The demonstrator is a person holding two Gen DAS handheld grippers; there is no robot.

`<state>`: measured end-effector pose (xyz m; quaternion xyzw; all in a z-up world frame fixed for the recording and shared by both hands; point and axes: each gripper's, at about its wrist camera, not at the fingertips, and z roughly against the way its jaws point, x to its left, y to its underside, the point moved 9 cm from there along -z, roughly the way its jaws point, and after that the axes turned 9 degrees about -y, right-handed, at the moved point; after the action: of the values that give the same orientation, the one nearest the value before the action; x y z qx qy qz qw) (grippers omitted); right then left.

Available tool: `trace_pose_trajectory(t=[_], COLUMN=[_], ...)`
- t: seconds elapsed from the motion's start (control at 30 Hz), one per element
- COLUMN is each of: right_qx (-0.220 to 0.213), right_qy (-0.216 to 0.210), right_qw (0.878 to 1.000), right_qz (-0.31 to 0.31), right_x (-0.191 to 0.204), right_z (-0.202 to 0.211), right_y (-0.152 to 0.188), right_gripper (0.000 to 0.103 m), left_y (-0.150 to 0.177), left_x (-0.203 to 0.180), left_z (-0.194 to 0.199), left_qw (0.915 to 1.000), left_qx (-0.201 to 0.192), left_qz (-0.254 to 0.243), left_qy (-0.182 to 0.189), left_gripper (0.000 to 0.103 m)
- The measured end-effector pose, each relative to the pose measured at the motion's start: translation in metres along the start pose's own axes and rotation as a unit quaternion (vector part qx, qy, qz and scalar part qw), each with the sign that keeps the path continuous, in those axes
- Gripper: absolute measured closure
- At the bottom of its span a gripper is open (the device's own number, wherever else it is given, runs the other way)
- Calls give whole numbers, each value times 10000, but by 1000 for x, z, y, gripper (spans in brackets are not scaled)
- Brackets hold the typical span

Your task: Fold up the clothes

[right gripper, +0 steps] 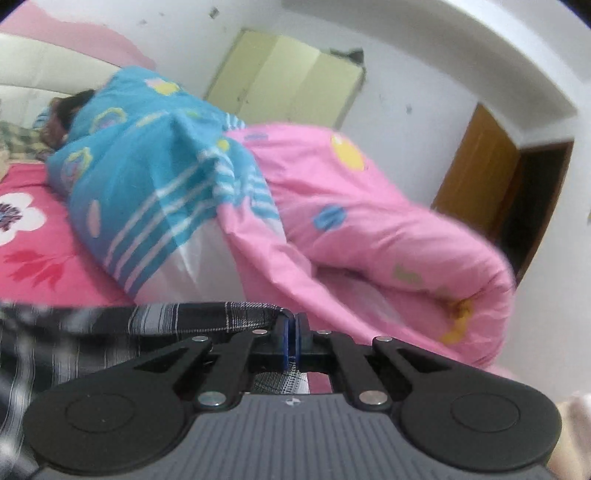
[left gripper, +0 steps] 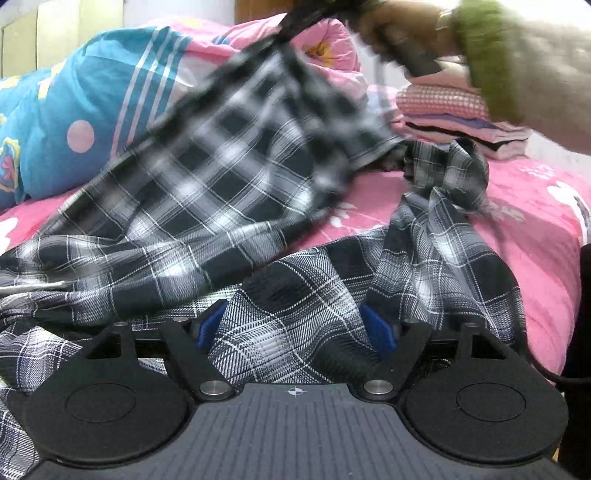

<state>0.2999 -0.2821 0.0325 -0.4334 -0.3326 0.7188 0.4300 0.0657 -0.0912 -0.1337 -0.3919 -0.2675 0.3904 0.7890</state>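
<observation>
A black-and-white plaid shirt (left gripper: 221,177) lies rumpled on the pink bed sheet (left gripper: 535,229). In the left wrist view my left gripper (left gripper: 291,326) is open wide, and a fold of the shirt drapes between its blue pads (left gripper: 376,328). My right gripper (right gripper: 293,332) is shut on an edge of the plaid shirt (right gripper: 184,317), which trails off to the left. From the left wrist view, a hand (left gripper: 399,26) with a green cuff and beige sleeve (left gripper: 517,66) holds that part of the shirt high, blurred by motion.
A stack of folded clothes (left gripper: 443,110) sits at the back right of the bed. A rolled blue and pink quilt (right gripper: 258,206) lies along the far side, with a person (right gripper: 62,118) under it at the left. A wooden door (right gripper: 480,177) stands at the right.
</observation>
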Motion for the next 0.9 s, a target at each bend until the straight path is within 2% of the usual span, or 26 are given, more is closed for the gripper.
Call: trace_pose_trajectory(t=[0.07,0.1,0.13,0.2,0.27,0.33,0.4,0.43,0.5,0.6,0.67,0.7,0.73,0.77,0.8,0.9], right_qx=[323,474,626,928,863,884,1116,1251,1687,2374,2334,2302,2189,2065,1974,1712], right_qy=[-114,-126,-139,-164,-313,-631,-1108,-1178,-1064,-841,-948,-1005,-1113,-1227,-1131,-776], right_qw=[9991,9981,9968,9931,9898,9808,9631,9568,9466,9262,9144,9083,9140,9206,9227,9267], right_qz=[-256,-367,-478,-699,-1086,-1622,-2184,-2346,-2533,-2807,-3168,-3346,-3230,-3080,-3111,-3255], right_x=[-3,-5,-8,-12,-25,-39,-45,-44,-40,-33,-23,-18,-10,-2,-6,-20], right_z=[-19,-22,-24,-29,0,34,71,86,106,122,130,134,143,152,163,196], right_y=[14,23,32,50,62,77,106,120,157,215,231,239,235,231,229,226], right_gripper=[96,86,71,58,49,23,11,5,2,2,14,27,63,85,88,89], left_y=[1,1,1,1,1,1,1,0,0,-1,-2,-2,-2,-2,-2,-2], left_x=[0,0,-1,-1,1,2,2,2,2,2,2,2,3,3,4,5], left_z=[0,0,1,0,0,0,0,0,-1,-1,-1,-1,0,0,1,6], left_qw=[10000,10000,10000,10000,10000,10000,10000,10000,9999,9999,9998,9997,9996,9995,9994,9988], left_qx=[2,3,3,2,3,12,20,23,27,35,39,36,31,24,17,-3], left_qz=[8,8,7,4,4,6,23,37,63,104,131,150,176,201,224,285], left_qy=[14,18,17,18,18,21,37,49,74,111,138,169,203,237,271,391], left_gripper=[25,25,25,25,25,24,24,23,23,22,22,22,22,22,22,22])
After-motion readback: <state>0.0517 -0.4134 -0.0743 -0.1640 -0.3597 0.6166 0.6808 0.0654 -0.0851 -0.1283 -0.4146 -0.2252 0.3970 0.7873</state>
